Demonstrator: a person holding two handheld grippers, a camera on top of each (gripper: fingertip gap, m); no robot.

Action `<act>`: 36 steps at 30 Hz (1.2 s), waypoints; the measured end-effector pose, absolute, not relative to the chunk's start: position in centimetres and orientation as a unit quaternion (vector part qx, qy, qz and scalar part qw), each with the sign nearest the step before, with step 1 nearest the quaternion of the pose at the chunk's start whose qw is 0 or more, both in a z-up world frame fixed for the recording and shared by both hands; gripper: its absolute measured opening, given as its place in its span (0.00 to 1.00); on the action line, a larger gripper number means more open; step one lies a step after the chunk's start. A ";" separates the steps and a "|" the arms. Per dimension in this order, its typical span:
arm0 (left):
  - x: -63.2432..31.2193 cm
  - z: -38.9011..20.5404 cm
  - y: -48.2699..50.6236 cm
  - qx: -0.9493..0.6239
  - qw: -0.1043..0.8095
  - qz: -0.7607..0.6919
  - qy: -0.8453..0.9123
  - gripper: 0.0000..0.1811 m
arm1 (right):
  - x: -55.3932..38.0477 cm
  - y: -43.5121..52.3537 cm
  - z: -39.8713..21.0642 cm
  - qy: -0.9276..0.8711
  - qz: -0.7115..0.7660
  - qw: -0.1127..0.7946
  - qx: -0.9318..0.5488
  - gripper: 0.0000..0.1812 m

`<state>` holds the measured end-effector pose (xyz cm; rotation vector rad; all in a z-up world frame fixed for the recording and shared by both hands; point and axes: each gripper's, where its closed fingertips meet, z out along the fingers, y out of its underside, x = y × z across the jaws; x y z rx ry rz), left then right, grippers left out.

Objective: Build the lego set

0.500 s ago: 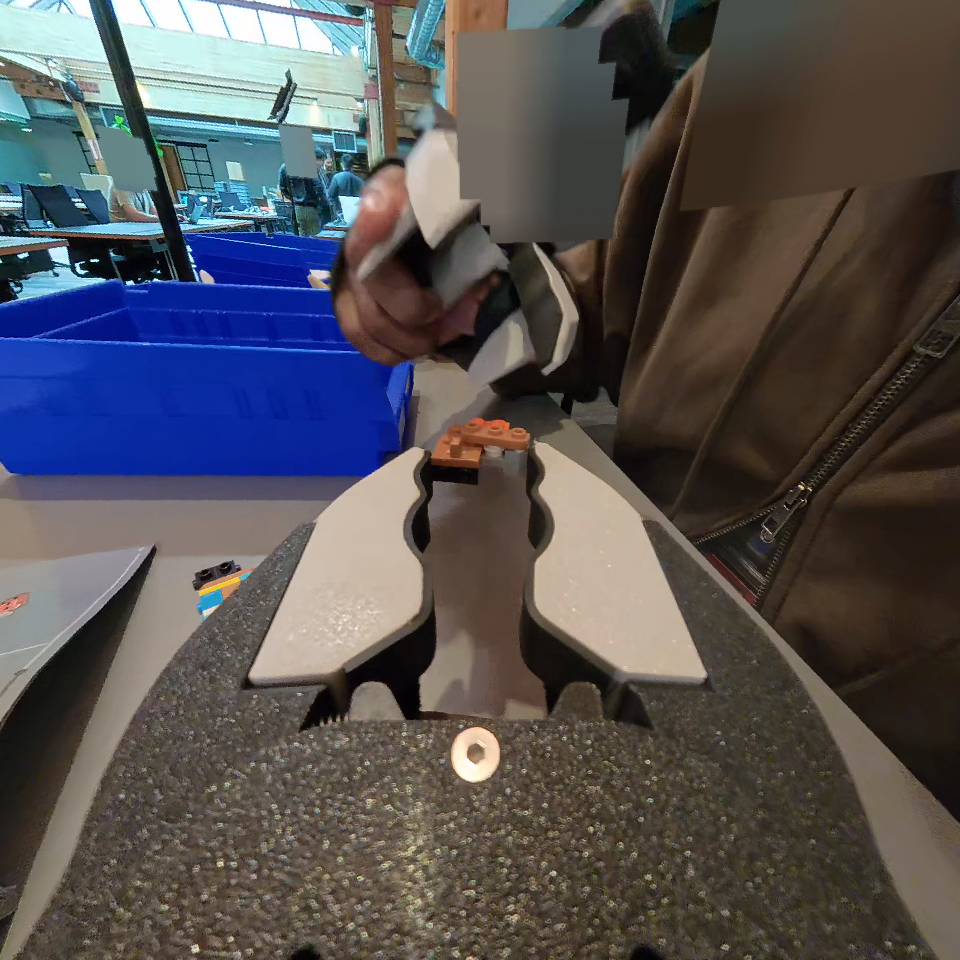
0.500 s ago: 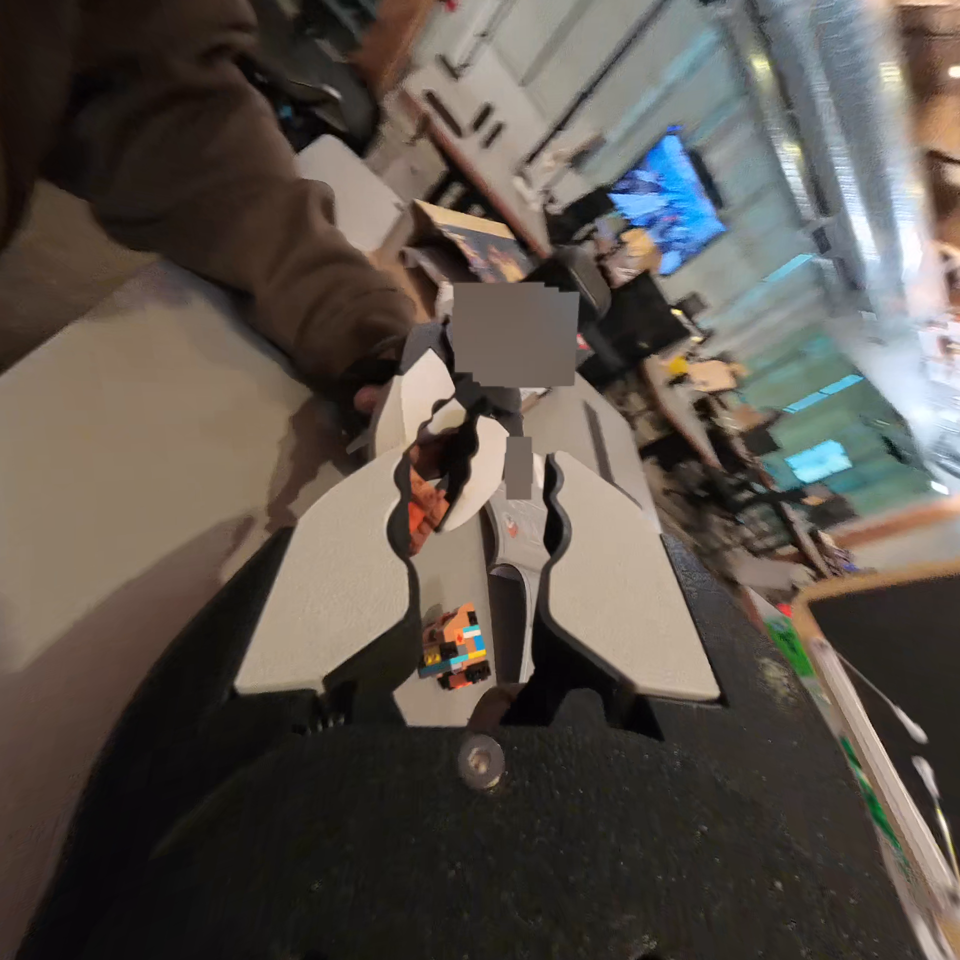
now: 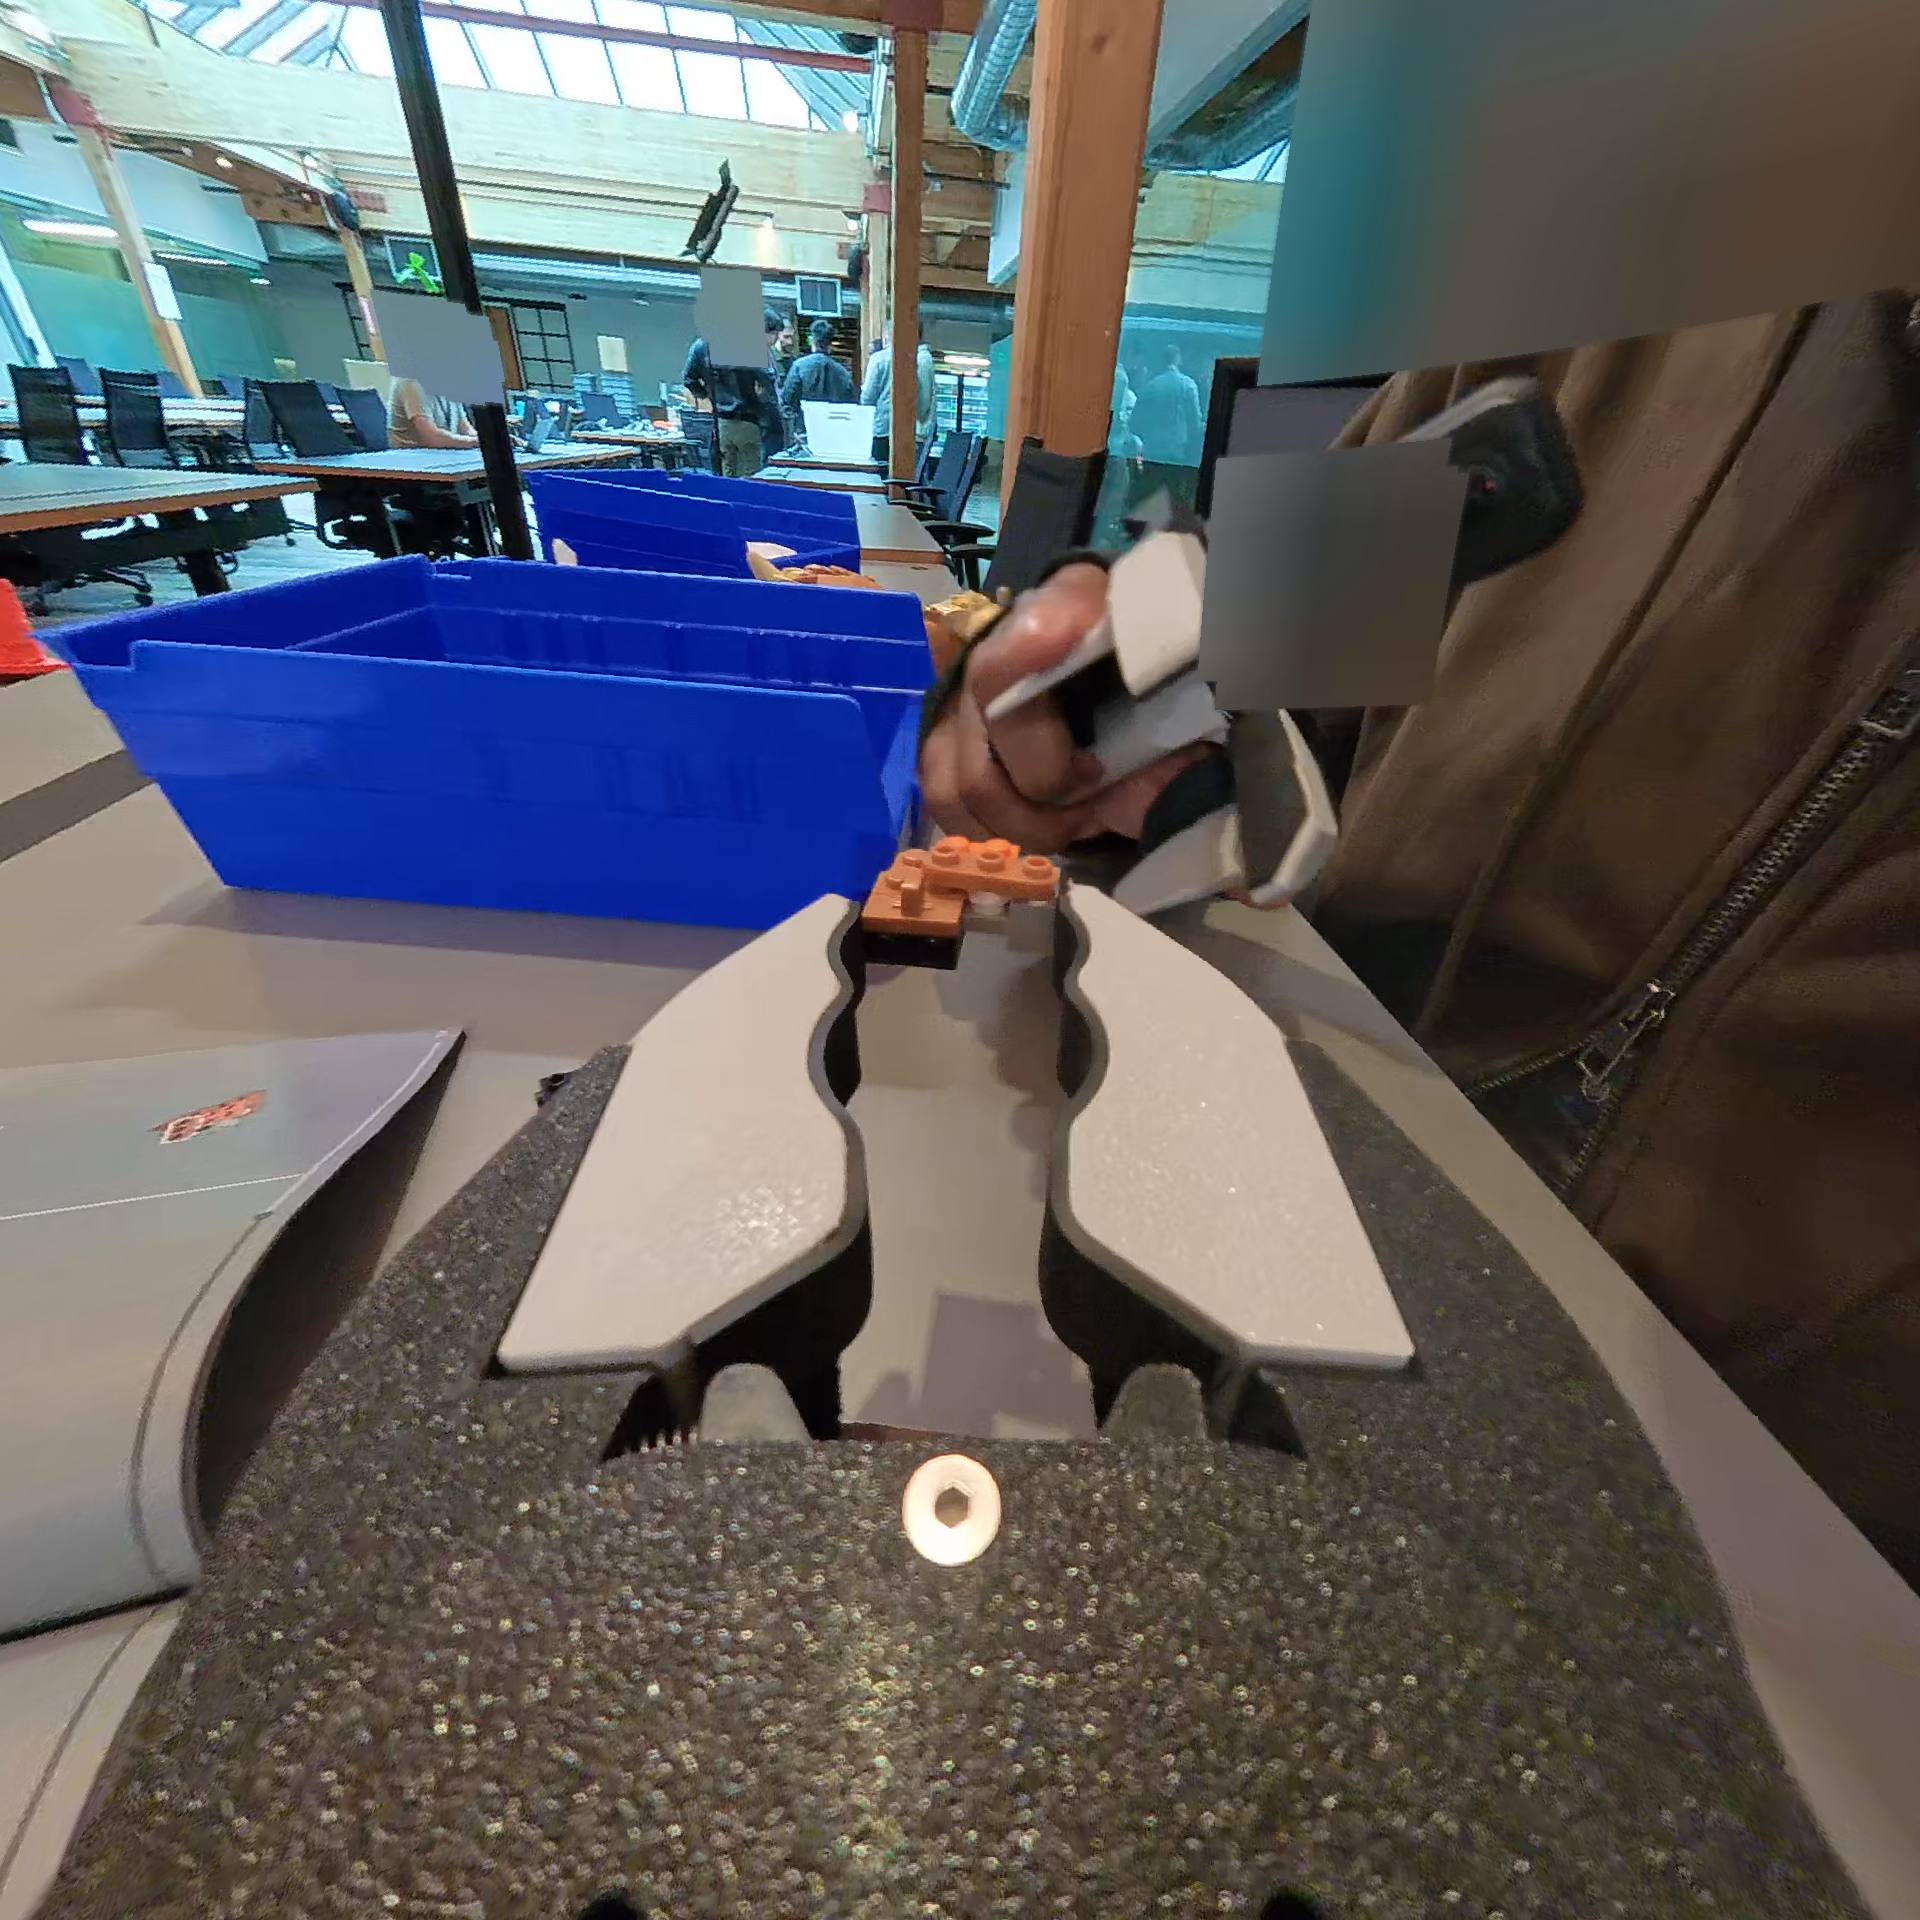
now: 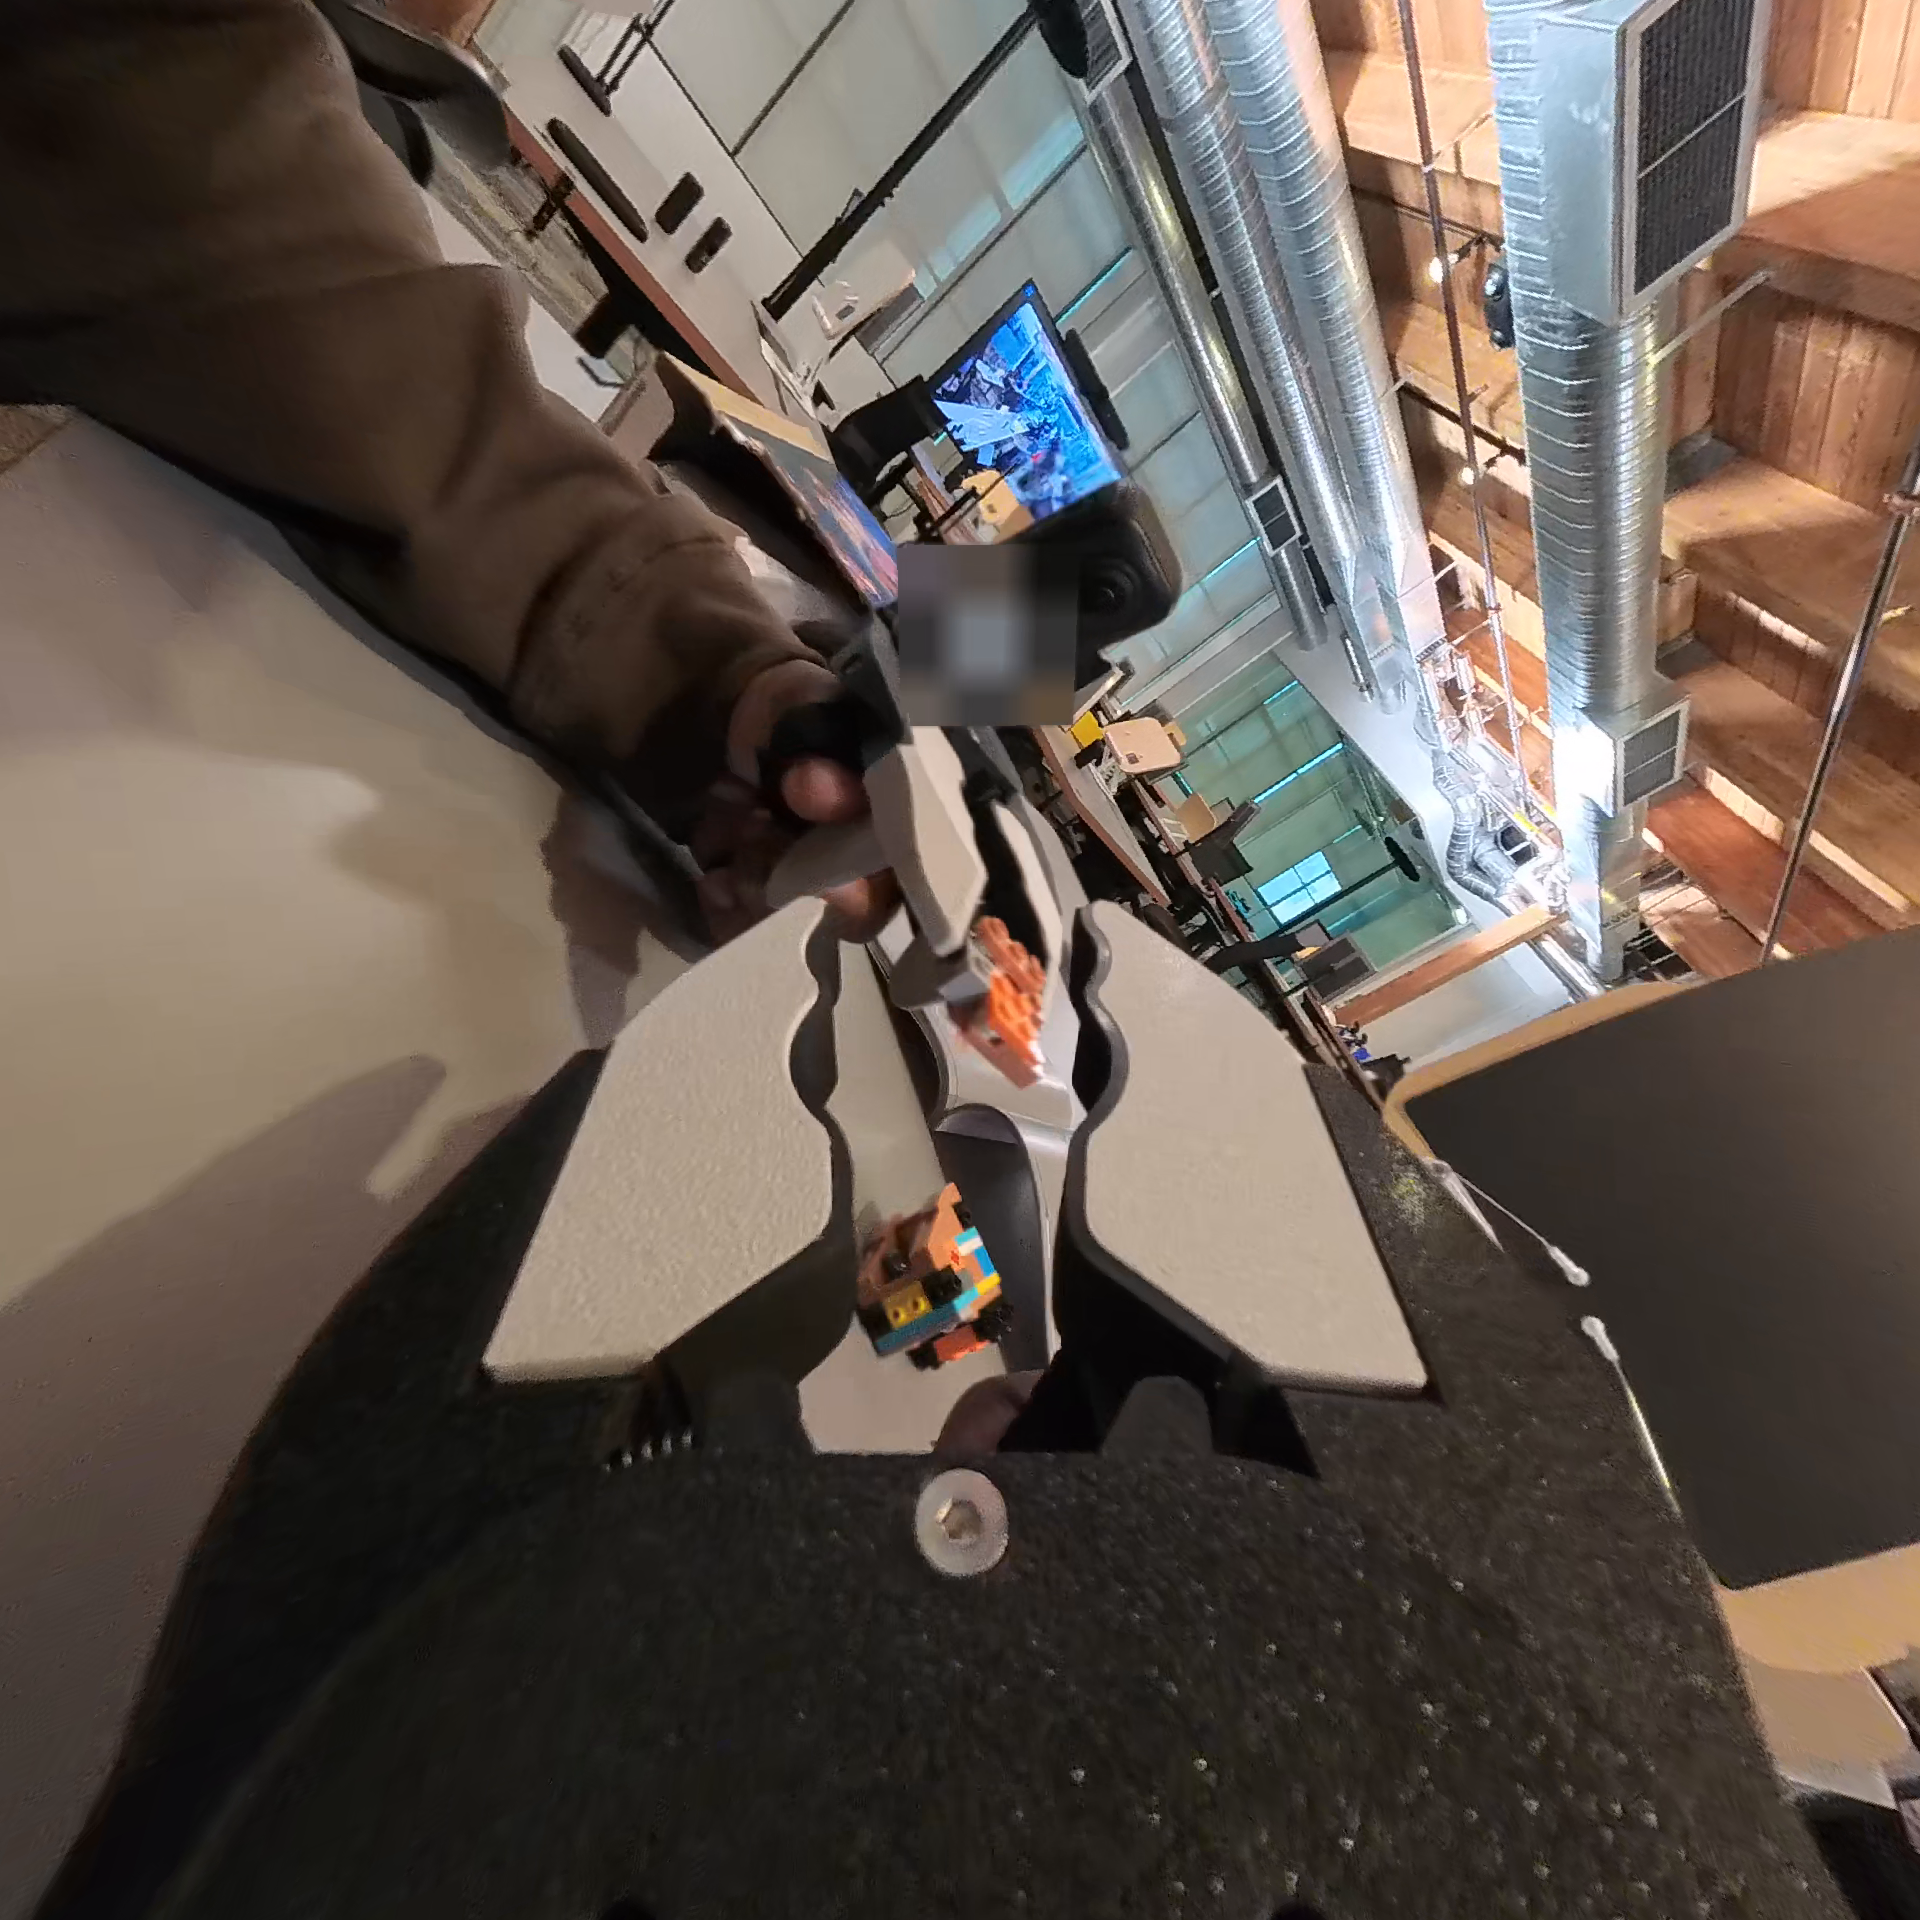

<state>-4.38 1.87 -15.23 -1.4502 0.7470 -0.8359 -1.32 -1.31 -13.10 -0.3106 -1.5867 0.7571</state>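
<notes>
So right now my left gripper [image 3: 951, 935] has its fingers clamped across the little orange plate assembly [image 3: 961, 883], held up off the surface [image 3: 312, 966] right at the fingertips. In the right wrist view you can see it from the other side, pinched at the very tip. My right gripper [image 4: 956, 925] has its fingers apart with nothing between them, tilted steeply and pointing at the orange bit.

My read is that the step is bringing the two together, either to press something on or to regrip. If I want it to go well:
- keep the left dead steady, because that grip is only on the edges and the plates could twist out
- bring the right in square to the studs, not at the angle it has now
- close slowly, since a sideways push could pop the stacked plates apart

Head count from what I can see:
- 2 grippers
- 1 orange assembly (looks like a few plates on a black base, can't count them for sure)
- 1 multicolour mini build [image 4: 930, 1299] sitting on the surface below the right gripper
- 2 blue bins [image 3: 499, 748]
- 1 booklet [image 3: 156, 1195] off to the left
</notes>
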 end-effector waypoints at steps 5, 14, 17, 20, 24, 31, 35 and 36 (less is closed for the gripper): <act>-4.7 -15.0 1.9 -0.626 0.612 -0.361 0.320 0.19 | -1.8 -1.9 -14.7 -0.686 0.299 0.650 -0.132 0.23; -3.3 -15.2 0.8 -0.619 0.590 -0.386 0.346 0.19 | -2.6 -1.5 -15.3 -0.668 0.249 0.693 -0.112 0.25; -2.7 -15.2 0.4 -0.613 0.582 -0.398 0.355 0.19 | -2.8 -1.4 -15.5 -0.669 0.221 0.703 -0.098 0.27; -2.0 -15.5 0.0 -0.610 0.572 -0.407 0.367 0.19 | -2.9 -1.3 -15.5 -0.668 0.202 0.711 -0.085 0.26; -1.5 -15.6 -0.4 -0.606 0.564 -0.416 0.376 0.19 | -3.1 -1.2 -15.7 -0.672 0.188 0.712 -0.078 0.26; -0.9 -16.1 -0.8 -0.607 0.545 -0.430 0.387 0.19 | -3.0 -1.7 -15.7 -0.672 0.187 0.714 -0.053 0.24; -0.7 -16.2 -1.0 -0.606 0.539 -0.436 0.391 0.19 | -2.9 -2.3 -15.7 -0.672 0.183 0.717 -0.032 0.24; -0.7 -16.2 -1.1 -0.606 0.537 -0.437 0.392 0.19 | -2.8 -2.4 -15.6 -0.672 0.182 0.718 -0.029 0.24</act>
